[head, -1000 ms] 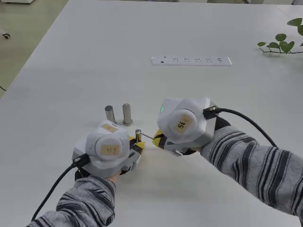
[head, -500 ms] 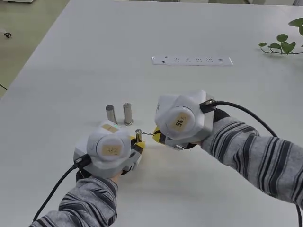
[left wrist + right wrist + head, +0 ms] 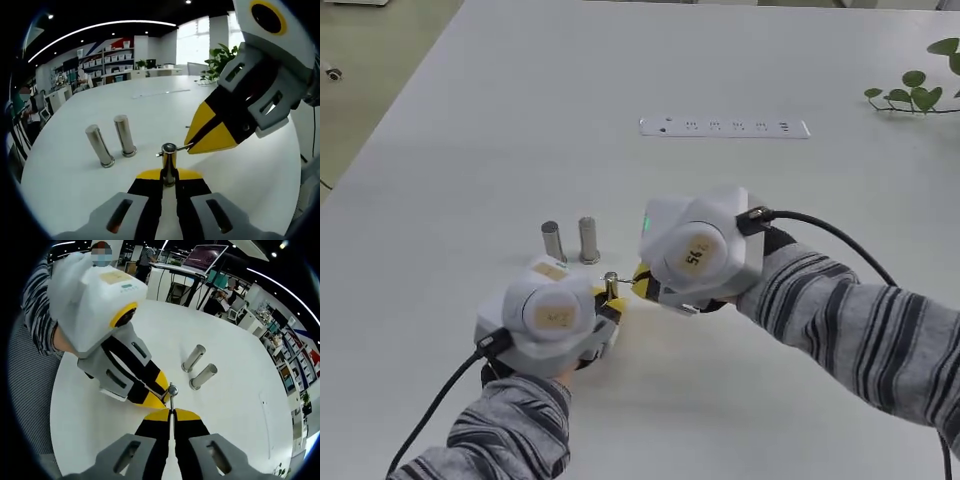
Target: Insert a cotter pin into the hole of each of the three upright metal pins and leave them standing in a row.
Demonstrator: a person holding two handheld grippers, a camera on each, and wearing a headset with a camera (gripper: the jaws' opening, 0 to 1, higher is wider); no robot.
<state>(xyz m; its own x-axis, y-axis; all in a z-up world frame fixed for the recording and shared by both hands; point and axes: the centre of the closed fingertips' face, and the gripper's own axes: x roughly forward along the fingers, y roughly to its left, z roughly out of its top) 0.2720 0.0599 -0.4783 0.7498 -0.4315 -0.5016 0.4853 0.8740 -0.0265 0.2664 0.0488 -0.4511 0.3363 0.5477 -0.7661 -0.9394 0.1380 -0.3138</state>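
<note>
**Head view.** Noted left gripper (image 3: pixel 608 303) with jaws clamped on one upright metal pin (image 3: pixel 611 286), evidently to steady it on the white table (image 3: pixel 500 120) and present its cross-hole sideways. Noted right gripper (image 3: pixel 642 284) level with the pin's head, jaws pinched together on a cotter pin (image 3: pixel 625 281) with its tip at the hole. Unable to confirm entry from here. Found two other metal pins (image 3: pixel 588 240) standing side by side just behind, apart from either gripper, with no cotter pins seen in them.

**Left gripper view.** Confirmed grip low on the shank, leaving the head clear for insertion. Cotter pin horizontal, meeting the head from the right. Judged partly entered, with a small end seeming to show at the head's far side.

**Right gripper view.** Cotter pin gripped by its rear, in line with the jaws and aimed straight at the head, presumably for a direct push.

**Surface and room.** Table matte white, carrying a power strip (image 3: pixel 725 128) well beyond the work and a leafy plant (image 3: pixel 918 92) at the far right. Open office beyond, with shelving (image 3: pixel 100 67), desks and seated people.
</note>
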